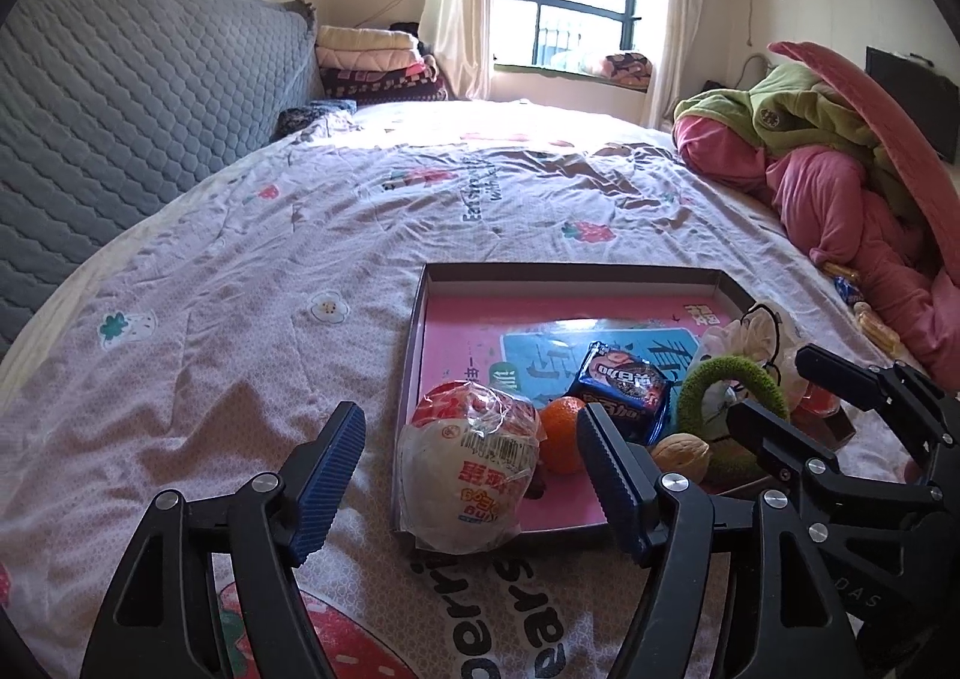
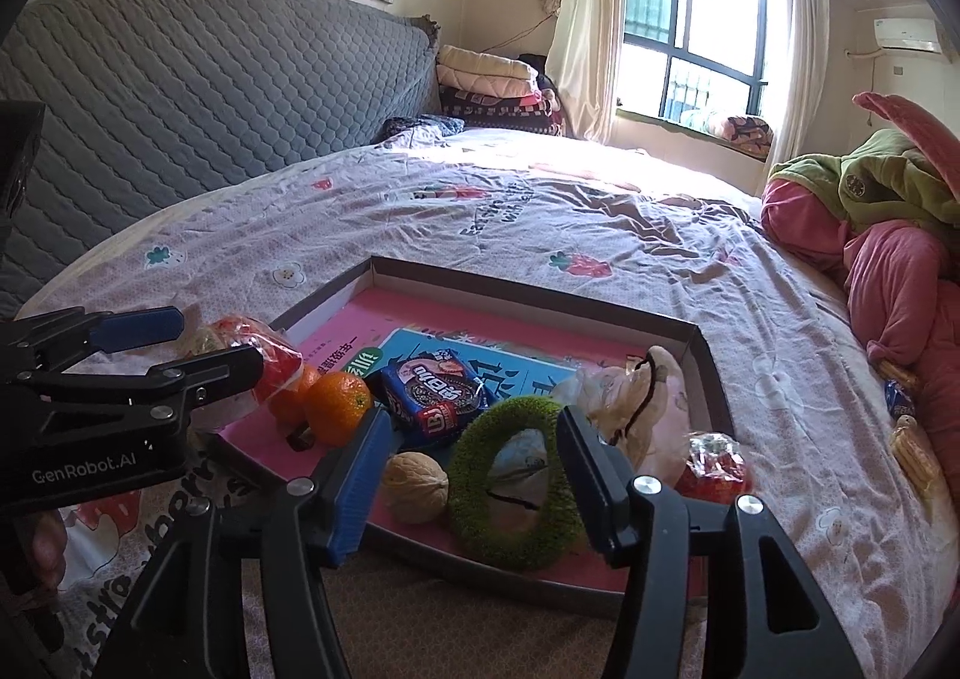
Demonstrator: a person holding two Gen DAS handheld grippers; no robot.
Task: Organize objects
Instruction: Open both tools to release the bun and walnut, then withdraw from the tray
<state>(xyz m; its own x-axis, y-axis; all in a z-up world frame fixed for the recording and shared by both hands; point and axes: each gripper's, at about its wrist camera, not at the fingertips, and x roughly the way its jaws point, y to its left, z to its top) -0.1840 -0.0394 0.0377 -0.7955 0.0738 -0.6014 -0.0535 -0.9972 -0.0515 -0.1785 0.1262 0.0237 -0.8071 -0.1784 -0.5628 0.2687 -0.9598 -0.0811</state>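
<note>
On the bed's printed cover sits a shallow cardboard tray (image 2: pixel 708 361) with a pink lining, and most of the sorting looks done: inside it lie two oranges (image 2: pixel 337 406), a blue biscuit packet (image 2: pixel 441 397), a walnut (image 2: pixel 415 486), a fuzzy green ring (image 2: pixel 515 493), a pale cloth pouch (image 2: pixel 645 409) and a small red wrapped sweet (image 2: pixel 717 466). A wrapped bun (image 1: pixel 465 475) in clear film with red print rests on the tray's near-left corner, half over the rim (it may want nudging in). By the heaped pink bedding a few wrapped snacks (image 2: pixel 909 442) lie outside the tray, probably what remains. Both tools stand wide and empty: the left gripper (image 1: pixel 474 466) brackets the bun without touching it, and the right gripper (image 2: pixel 474 472) straddles the green ring, pads clear.
</note>
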